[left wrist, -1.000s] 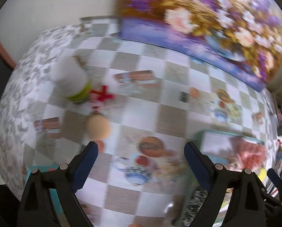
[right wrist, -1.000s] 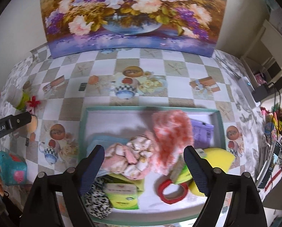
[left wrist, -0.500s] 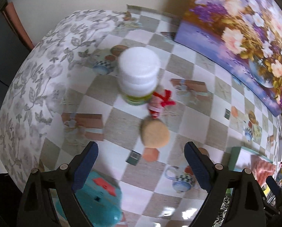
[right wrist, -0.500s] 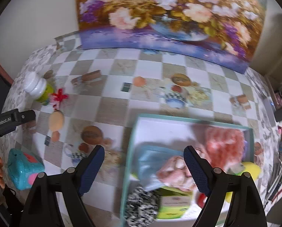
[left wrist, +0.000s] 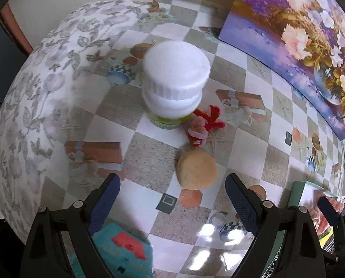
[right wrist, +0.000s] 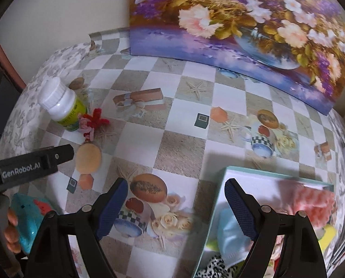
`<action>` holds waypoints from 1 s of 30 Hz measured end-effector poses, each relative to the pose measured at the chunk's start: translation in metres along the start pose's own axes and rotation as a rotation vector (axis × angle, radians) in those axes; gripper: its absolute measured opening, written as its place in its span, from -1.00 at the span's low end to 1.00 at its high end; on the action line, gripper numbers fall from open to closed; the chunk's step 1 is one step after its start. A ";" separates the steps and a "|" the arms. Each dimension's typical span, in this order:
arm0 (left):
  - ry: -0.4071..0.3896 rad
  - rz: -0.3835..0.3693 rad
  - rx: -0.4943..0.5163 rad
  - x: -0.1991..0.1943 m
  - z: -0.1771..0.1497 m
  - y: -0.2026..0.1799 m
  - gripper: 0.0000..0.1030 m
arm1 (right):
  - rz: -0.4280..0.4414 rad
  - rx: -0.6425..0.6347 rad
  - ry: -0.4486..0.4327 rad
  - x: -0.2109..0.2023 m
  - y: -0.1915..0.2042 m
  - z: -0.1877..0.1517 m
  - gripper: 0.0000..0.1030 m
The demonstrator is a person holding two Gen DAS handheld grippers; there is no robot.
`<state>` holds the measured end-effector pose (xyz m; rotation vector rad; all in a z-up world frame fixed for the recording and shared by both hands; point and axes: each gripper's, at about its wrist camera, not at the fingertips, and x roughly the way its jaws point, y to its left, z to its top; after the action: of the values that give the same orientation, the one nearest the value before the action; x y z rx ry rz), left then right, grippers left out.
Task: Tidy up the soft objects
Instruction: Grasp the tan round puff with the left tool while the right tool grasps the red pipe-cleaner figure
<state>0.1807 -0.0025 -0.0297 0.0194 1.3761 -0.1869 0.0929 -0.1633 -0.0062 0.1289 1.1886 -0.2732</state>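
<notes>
Now a tan puff [left wrist: 197, 169] lies on the table, ahead of the left gripper [left wrist: 172, 199], which is spread wide and holds nothing.

Just beyond the puff sits a red-and-pink tuft [left wrist: 203, 125], touching a white-capped bottle [left wrist: 175, 82]. A teal toy [left wrist: 123, 250] lies beneath the left gripper's near finger. The right gripper [right wrist: 175, 205] is also wide apart and empty, hovering over the tablecloth [right wrist: 179, 148] at the left edge of a teal tray [right wrist: 221, 185] that holds a coral fluffy piece [right wrist: 313, 203], a blue cloth [right wrist: 228, 229] and other soft things. A flower painting [right wrist: 241, 20] leans against the wall [right wrist: 56, 7] behind the checked, printed tablecloth.
</notes>
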 end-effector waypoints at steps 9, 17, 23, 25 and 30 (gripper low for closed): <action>0.009 0.009 0.021 0.020 0.008 -0.012 0.79 | -0.020 0.005 -0.005 0.018 -0.004 0.014 0.70; 0.033 0.042 0.041 0.041 0.012 -0.022 0.79 | -0.042 0.015 -0.030 0.028 -0.010 0.030 0.70; 0.049 0.048 0.065 0.051 0.013 -0.032 0.61 | -0.031 0.007 -0.043 0.033 -0.006 0.037 0.71; 0.054 0.048 0.070 0.055 0.013 -0.035 0.56 | -0.036 0.000 -0.039 0.034 -0.004 0.037 0.71; 0.058 0.049 0.086 0.058 0.007 -0.044 0.21 | -0.040 -0.007 -0.036 0.035 -0.002 0.036 0.71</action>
<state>0.1919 -0.0533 -0.0813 0.1304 1.4237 -0.2058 0.1363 -0.1792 -0.0258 0.0932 1.1568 -0.3052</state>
